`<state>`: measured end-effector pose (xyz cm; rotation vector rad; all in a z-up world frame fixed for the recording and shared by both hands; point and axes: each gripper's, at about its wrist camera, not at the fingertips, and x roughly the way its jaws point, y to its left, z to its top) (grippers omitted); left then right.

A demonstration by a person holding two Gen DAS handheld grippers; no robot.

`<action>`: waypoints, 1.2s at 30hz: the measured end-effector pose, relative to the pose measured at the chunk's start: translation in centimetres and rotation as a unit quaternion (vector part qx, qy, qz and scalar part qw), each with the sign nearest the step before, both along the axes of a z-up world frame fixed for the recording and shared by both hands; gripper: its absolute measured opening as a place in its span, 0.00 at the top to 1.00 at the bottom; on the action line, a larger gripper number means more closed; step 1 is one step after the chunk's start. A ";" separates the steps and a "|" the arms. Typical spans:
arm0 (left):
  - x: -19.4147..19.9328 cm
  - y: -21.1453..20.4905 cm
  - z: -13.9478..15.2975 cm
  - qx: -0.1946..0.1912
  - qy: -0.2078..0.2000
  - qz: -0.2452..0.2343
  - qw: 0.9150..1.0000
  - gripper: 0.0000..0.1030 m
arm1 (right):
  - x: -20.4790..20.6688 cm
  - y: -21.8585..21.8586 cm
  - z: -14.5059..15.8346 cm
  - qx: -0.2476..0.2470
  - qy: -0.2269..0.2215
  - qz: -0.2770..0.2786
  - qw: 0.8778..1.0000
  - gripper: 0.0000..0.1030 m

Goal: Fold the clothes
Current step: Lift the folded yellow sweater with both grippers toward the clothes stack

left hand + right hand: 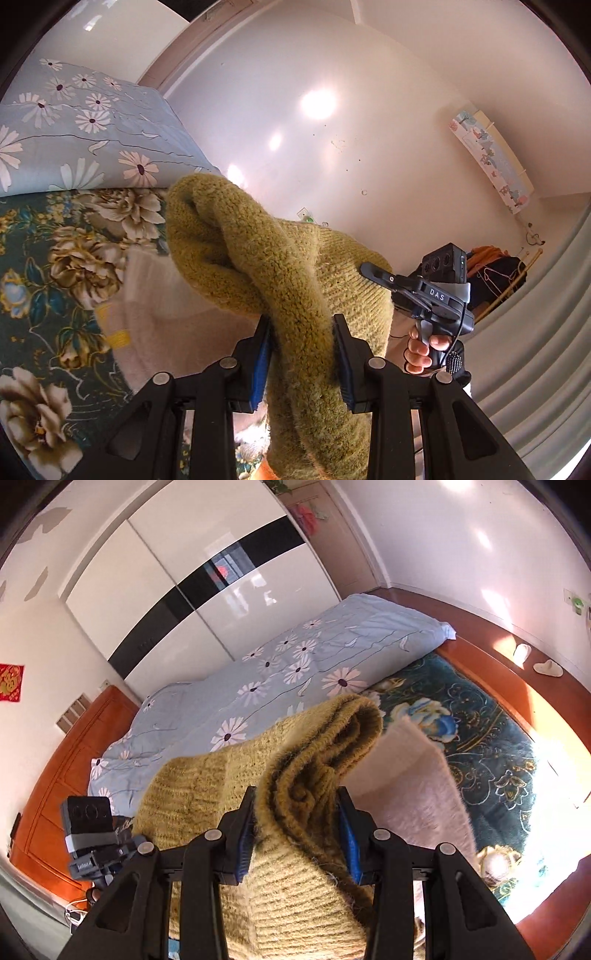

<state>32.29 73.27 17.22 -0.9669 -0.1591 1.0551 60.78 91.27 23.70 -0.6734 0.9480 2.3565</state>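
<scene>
both the left hand-held gripper [303, 354] and right hand-held gripper [295, 830] are gripping the olive sweater [295, 258] above the bed [480, 757]; next it needs spreading flat

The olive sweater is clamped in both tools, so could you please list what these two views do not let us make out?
- Olive sweater: its overall shape and which part the left tool and right tool grip; bunched folds fill both views.
- Pale pink garment: type and neatness of folding; the sweater covers part of it in both views.
- Person's hand: mostly hidden behind the handle, left view.
</scene>
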 end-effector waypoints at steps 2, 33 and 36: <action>0.7 1.2 -0.5 0.008 0.007 0.001 1.000 0.68 | 0.2 1.9 -0.7 -0.004 0.000 -0.006 1.000 0.60; 0.2 3.0 -5.7 -0.066 0.070 0.014 0.995 0.42 | 2.7 7.4 -9.6 -0.042 -0.023 -0.084 0.995 0.54; 0.5 2.6 -5.5 -0.069 0.082 0.003 0.994 0.39 | 3.2 6.8 -9.3 -0.042 -0.031 -0.095 0.994 0.48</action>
